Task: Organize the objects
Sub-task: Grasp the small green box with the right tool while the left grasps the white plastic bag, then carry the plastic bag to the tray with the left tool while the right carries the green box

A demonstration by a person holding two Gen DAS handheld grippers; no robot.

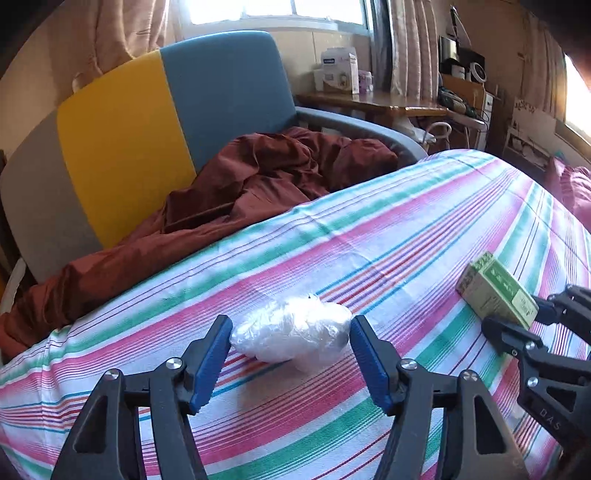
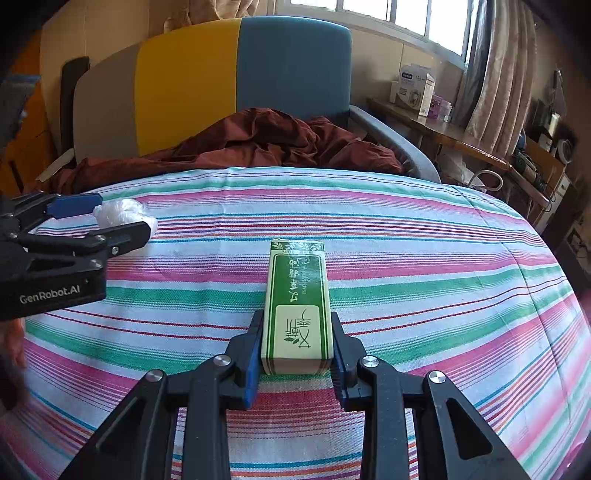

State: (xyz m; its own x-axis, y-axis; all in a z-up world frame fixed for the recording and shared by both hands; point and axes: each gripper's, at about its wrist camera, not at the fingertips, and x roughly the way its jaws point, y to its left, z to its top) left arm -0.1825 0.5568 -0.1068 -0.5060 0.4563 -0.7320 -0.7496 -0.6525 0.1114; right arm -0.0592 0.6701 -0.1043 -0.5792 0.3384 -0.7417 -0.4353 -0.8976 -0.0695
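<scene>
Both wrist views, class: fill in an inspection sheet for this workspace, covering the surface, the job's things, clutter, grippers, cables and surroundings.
Surface: striped bedsheet, pink, green and white, lightly wrinkled.
Job's things: green box lying flat on the sheet; crumpled plastic bag to its left.
Clutter: rumpled red-brown cloth on the armchair beyond the bed.
Grippers: right gripper shut on the near end of the box; left gripper open, fingers on either side of the bag, apparently not yet squeezing.
Cables: white cable looped below the wooden desk.
Surroundings: white carton on the desk, curtains, bright window.
</scene>
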